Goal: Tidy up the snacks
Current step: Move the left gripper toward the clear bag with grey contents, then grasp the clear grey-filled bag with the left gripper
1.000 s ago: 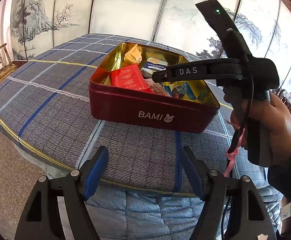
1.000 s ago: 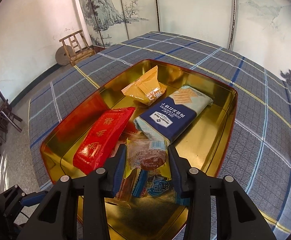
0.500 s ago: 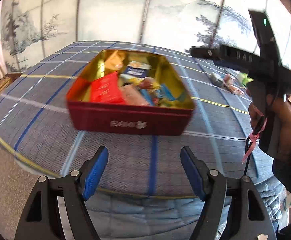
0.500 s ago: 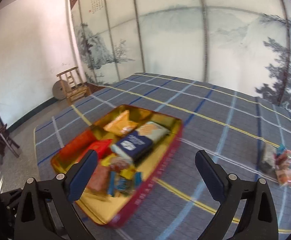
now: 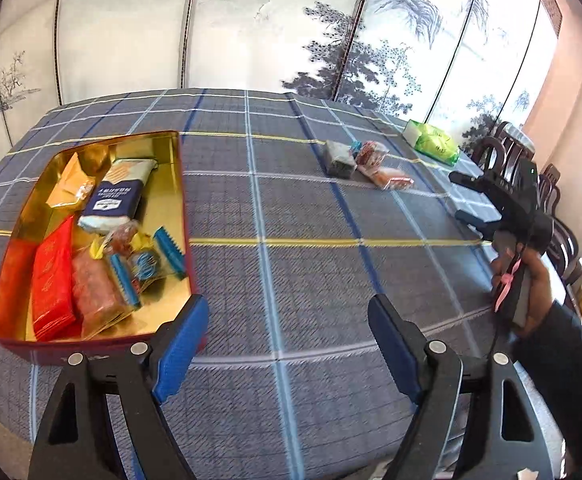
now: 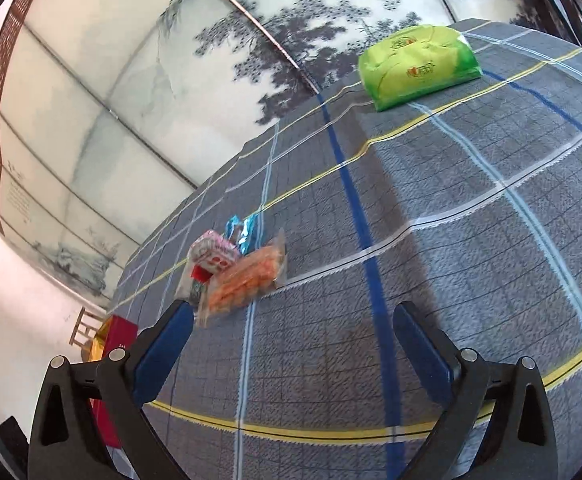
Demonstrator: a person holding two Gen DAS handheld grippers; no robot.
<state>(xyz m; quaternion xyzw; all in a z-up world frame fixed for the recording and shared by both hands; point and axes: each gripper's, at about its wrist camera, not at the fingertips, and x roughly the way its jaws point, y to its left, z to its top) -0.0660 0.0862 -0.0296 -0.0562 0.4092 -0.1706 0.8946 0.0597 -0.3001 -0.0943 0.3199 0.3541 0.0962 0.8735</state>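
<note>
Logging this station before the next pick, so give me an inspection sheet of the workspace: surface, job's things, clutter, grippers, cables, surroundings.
Surface: table under a blue-grey plaid cloth.
Job's things: open red tin with gold lining, holding several snack packets; small pile of loose snacks lies apart on the cloth.
Clutter: green packet near the far edge.
Grippers: left gripper opening, nothing between its jaws; right gripper open, nothing between its jaws.
Cables: pink ribbon hanging by the hand; no cable seen.
Surroundings: painted screen panels; dark wooden chairs.
</note>
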